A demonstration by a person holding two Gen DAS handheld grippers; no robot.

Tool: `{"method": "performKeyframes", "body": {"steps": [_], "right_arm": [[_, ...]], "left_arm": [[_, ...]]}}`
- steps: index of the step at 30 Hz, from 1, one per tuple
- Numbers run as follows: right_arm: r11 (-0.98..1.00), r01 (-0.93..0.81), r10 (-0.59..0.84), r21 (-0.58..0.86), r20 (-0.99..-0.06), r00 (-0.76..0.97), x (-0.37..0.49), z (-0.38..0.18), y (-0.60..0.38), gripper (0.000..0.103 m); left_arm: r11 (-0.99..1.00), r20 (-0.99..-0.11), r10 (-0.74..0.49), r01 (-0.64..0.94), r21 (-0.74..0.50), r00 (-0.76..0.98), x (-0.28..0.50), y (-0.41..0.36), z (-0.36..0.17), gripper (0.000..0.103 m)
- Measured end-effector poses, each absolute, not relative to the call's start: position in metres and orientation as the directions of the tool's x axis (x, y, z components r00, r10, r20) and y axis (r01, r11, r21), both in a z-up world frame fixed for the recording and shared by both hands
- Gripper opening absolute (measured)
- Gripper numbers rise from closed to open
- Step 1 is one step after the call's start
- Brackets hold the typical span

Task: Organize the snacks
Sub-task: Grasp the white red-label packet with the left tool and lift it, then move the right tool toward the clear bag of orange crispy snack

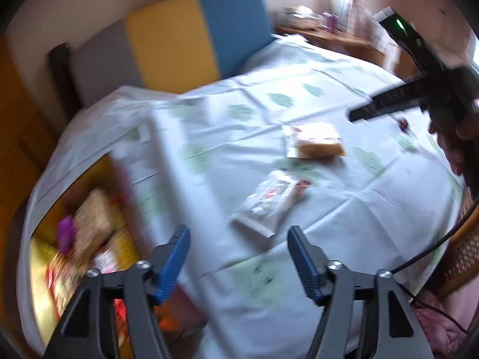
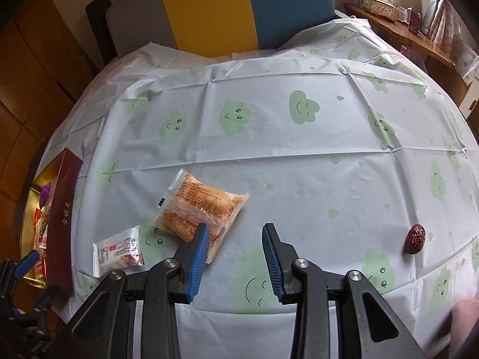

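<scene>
Right gripper (image 2: 235, 257): jaws apart, nothing between them; low over the near edge of the desk; left blue pad overlaps the near corner of the orange packet in this view, contact cannot be told.
Left gripper (image 1: 239, 264): jaws wide apart, empty; above the desk beside the open box; view blurred.
Orange packet (image 2: 200, 206): clear wrapper, golden pastry inside; flat on the cloth, just ahead and left of the right gripper.
White packet (image 2: 118, 249): small, white with red print; flat on the cloth, just left of the orange packet, near the box.
Red date (image 2: 415, 238): loose, wrinkled; on the cloth well to the right of the gripper.
Box (image 2: 61, 227): dark red wall, gold lining; at the desk's left edge; holds assorted wrapped snacks.
Desk (image 2: 299, 155): covered in white cloth with green cloud faces.
Chair (image 2: 245, 9): grey, yellow and blue back, behind the desk.
</scene>
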State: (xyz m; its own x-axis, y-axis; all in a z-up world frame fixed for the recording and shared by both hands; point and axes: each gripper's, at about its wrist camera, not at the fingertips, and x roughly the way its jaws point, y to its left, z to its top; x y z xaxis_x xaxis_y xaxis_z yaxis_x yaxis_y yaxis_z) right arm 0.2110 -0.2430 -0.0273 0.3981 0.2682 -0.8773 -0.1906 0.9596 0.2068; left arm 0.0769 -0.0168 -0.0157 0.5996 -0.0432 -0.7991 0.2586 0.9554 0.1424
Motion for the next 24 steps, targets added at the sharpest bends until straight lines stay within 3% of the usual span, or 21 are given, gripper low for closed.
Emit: {"method": "performKeyframes", "body": {"steps": [7,15,16,17,19,24], "right_arm": [[0.956,-0.182,0.287,0.231,-0.866,0.410,0.211,-0.022,-0.247,0.038],[0.952,-0.196,0.296,0.234,-0.863,0.409,0.211,-0.021,-0.245,0.038],[0.952,-0.195,0.296,0.235,-0.863,0.409,0.211,-0.021,-0.245,0.038],[0.952,-0.194,0.297,0.235,-0.863,0.409,0.211,-0.021,-0.245,0.038],[0.953,-0.192,0.296,0.235,-0.864,0.408,0.212,-0.022,-0.245,0.038],[0.954,-0.189,0.293,0.234,-0.866,0.404,0.212,-0.022,-0.245,0.038]], "left_arm": [[0.927,-0.858,-0.064,0.348,0.137,0.509,0.120,-0.040,-0.047,0.073],[0.933,-0.883,-0.086,0.348,0.091,0.461,0.151,-0.042,-0.067,0.073],[0.936,-0.886,-0.092,0.342,0.078,0.455,0.152,-0.043,-0.069,0.070],[0.942,-0.890,-0.105,0.332,0.054,0.444,0.153,-0.043,-0.072,0.054],[0.951,-0.883,-0.113,0.308,0.038,0.456,0.149,-0.043,-0.070,0.043],[0.975,-0.878,-0.111,0.222,-0.006,0.465,0.129,-0.040,-0.070,0.037]]}}
